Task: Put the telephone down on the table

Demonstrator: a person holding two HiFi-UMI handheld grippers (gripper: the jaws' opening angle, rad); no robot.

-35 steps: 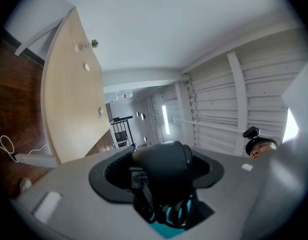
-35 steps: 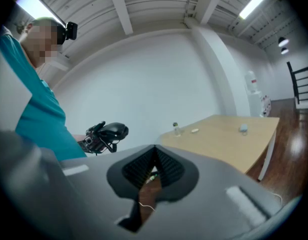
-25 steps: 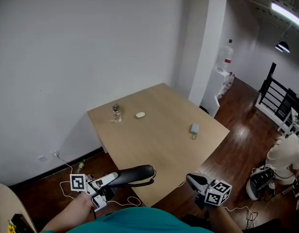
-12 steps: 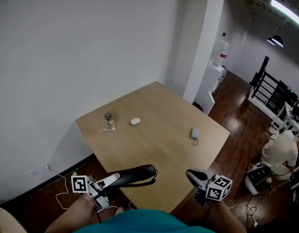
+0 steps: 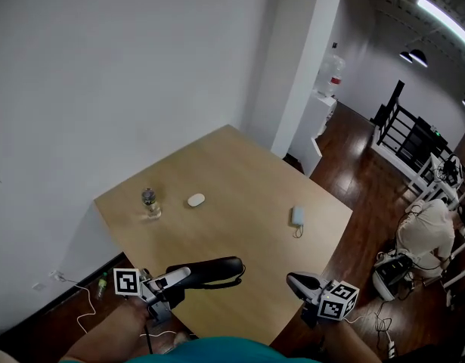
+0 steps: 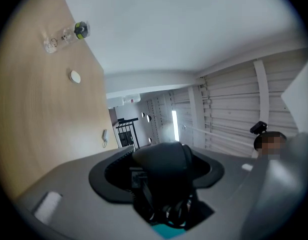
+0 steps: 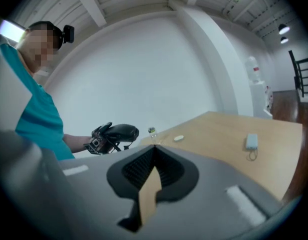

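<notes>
Just changed: over the last second the person has stepped closer, so the table (image 5: 240, 240) sits lower and fuller in the head view; both tools have travelled with the person, and neither grip has altered.
Meaning for the task: the approach looks nearly done; the lowering itself is not yet begun, and the phone must go further in over the top before release.
Telephone: one black handset (image 5: 209, 270), held in the air roughly level over the table's near-left edge, not touching the wood.
Left tool (image 5: 174, 278): pinching the handset's end; its own view shows the dark rounded body filling the space between the jaws.
Right tool (image 5: 299, 282): empty, jaws pressed together, off the table's near corner.
Count on the table: one small bottle (image 5: 148, 202) by the left corner; one white oval object (image 5: 196, 200) just beside it; one grey device with a cord (image 5: 297, 215) toward the right corner.
Landing room: the table's middle is bare.
</notes>
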